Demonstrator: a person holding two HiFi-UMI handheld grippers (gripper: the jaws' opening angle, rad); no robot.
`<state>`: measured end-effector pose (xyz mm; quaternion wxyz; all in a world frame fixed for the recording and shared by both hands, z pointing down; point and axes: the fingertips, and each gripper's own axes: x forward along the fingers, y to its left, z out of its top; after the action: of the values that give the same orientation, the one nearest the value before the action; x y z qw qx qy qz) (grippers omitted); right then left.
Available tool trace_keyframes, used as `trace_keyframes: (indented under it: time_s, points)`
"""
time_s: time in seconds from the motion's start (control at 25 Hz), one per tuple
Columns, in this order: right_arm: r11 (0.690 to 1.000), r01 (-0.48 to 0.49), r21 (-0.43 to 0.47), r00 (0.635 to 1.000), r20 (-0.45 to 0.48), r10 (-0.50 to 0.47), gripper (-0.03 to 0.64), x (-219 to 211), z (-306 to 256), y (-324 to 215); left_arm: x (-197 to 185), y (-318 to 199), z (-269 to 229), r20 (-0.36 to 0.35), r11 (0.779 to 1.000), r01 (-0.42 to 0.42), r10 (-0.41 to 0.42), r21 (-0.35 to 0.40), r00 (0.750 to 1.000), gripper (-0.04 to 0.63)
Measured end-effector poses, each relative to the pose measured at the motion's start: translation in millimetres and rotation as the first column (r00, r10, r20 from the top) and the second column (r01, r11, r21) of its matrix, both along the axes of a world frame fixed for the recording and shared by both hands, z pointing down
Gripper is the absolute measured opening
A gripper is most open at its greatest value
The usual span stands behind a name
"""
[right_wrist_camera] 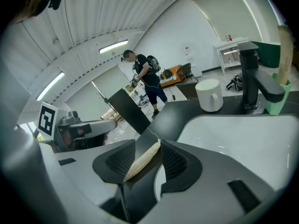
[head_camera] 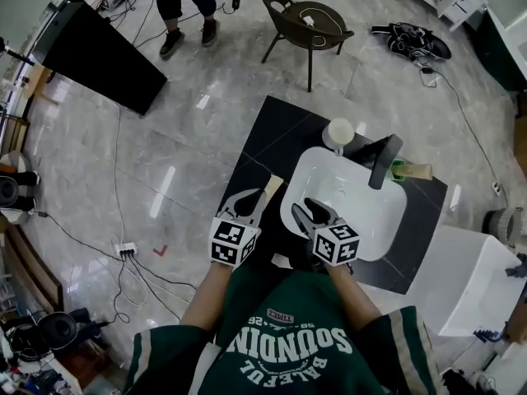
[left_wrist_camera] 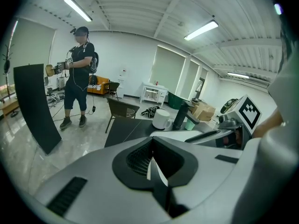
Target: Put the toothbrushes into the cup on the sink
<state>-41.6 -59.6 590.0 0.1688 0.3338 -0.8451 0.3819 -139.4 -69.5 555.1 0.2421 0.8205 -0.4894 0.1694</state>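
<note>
Bamboo toothbrush [head_camera: 272, 190] flat on black desk [head_camera: 251, 151], just left of sink [head_camera: 306, 164]. Second toothbrush [head_camera: 418, 170] stands in green cup [head_camera: 401, 171] at sink's far right; white cup [head_camera: 339, 132] behind sink. Right hand-held gripper [head_camera: 306, 209] over sink's near-left rim, jaws apart, gripping nothing. Left hand-held gripper [head_camera: 245, 199] left of sink, jaws together, empty.

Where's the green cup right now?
In the head view, the green cup stands at the far right corner of the sink, just right of the faucet, with a toothbrush in it.
</note>
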Motion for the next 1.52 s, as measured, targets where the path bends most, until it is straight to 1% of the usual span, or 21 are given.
trace_keyframes:
  time_s: [0.2, 0.4, 0.48, 0.6, 0.72, 0.88, 1.04, 1.2, 1.4, 1.52]
  points:
    - [0.999, -0.003, -0.045, 1.0, -0.019, 0.002, 0.175, -21.0, 14.7, 1.8, -18.2, -5.4, 5.4, -0.01, 1.0, -0.015, 0.015, -0.01, 1.0, 0.011]
    - [0.994, -0.05, -0.097, 0.998, -0.036, 0.047, 0.176, -34.4, 33.0, -3.1, -34.2, -11.4, 8.9, -0.019, 0.999, -0.037, 0.036, -0.016, 0.999, 0.011]
    - [0.988, -0.071, -0.136, 0.997, -0.031, 0.067, 0.176, -40.3, 42.2, -5.5, -40.7, -13.2, 11.2, -0.022, 0.999, -0.045, 0.044, -0.019, 0.999, 0.011]
    - [0.973, -0.108, -0.203, 0.994, -0.016, 0.106, 0.176, -48.5, 55.2, -9.9, -49.1, -14.7, 14.0, -0.026, 0.998, -0.058, 0.057, -0.024, 0.998, 0.011]
    - [0.949, -0.152, -0.275, 0.987, 0.001, 0.158, 0.176, -57.0, 65.6, -14.9, -58.3, -16.9, 14.0, -0.03, 0.997, -0.069, 0.069, -0.023, 0.997, 0.011]
    - [0.919, -0.195, -0.343, 0.979, -0.009, 0.204, 0.176, -64.5, 82.7, -17.2, -70.9, -18.9, 14.6, -0.036, 0.997, -0.07, 0.069, -0.02, 0.997, 0.011]
    - [0.908, -0.206, -0.365, 0.978, -0.037, 0.207, 0.176, -71.4, 93.6, -20.0, -81.5, -20.0, 17.9, -0.039, 0.997, -0.07, 0.069, -0.022, 0.997, 0.011]
    - [0.899, -0.196, -0.391, 0.98, -0.058, 0.188, 0.176, -77.6, 106.2, -18.3, -90.3, -21.3, 20.2, -0.038, 0.998, -0.058, 0.057, -0.026, 0.998, 0.011]
    - [0.87, -0.187, -0.456, 0.982, -0.053, 0.183, 0.175, -82.6, 116.3, -16.4, -96.3, -23.8, 20.6, -0.039, 0.998, -0.06, 0.059, -0.025, 0.998, 0.011]
    - [0.845, -0.178, -0.504, 0.981, -0.024, 0.193, 0.14, -85.1, 120.3, -14.4, -97.4, -25.1, 21.2, -0.033, 0.998, -0.061, 0.061, -0.023, 0.998, 0.011]
